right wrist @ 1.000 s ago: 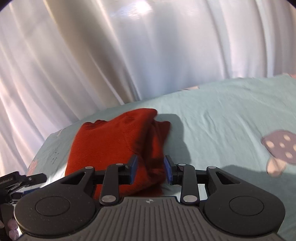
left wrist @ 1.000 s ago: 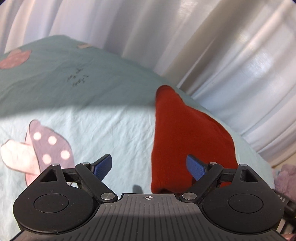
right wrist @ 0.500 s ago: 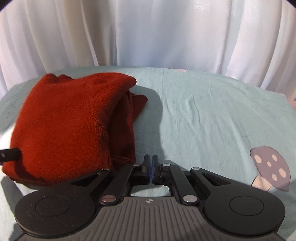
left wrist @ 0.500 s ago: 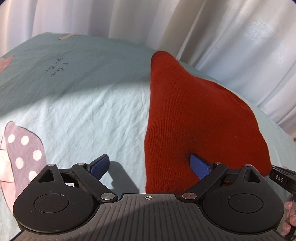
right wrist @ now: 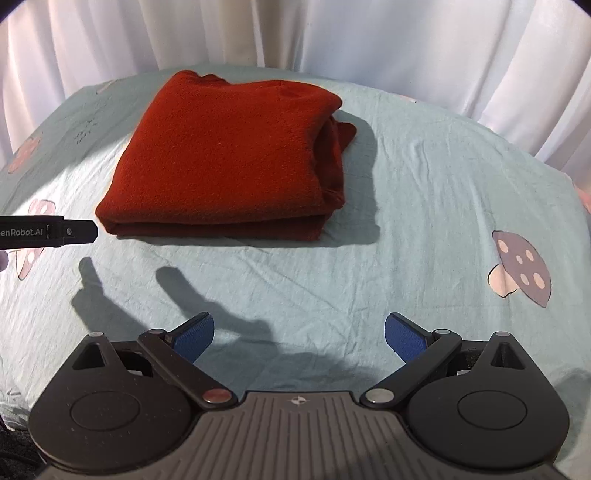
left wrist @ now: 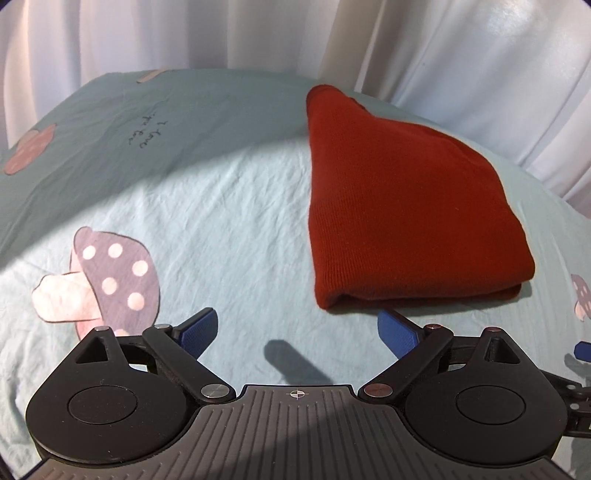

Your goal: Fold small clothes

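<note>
A red knit garment (right wrist: 229, 158) lies folded in a flat stack on the light blue sheet (right wrist: 424, 206). It also shows in the left wrist view (left wrist: 399, 206), ahead and to the right. My left gripper (left wrist: 297, 330) is open and empty, just short of the garment's near edge. One of its fingers (right wrist: 55, 232) shows at the left edge of the right wrist view, next to the garment's near left corner. My right gripper (right wrist: 299, 336) is open and empty, well back from the garment.
The sheet carries mushroom prints (left wrist: 110, 277) (right wrist: 521, 267) and some handwriting (left wrist: 147, 127). White curtains (right wrist: 332, 33) hang close behind the surface. The sheet drops away at the far and right edges.
My right gripper has let go of the garment's corner, opened wide and drawn back. My left gripper has also pulled back from the garment. The garment now lies flat and folded.
</note>
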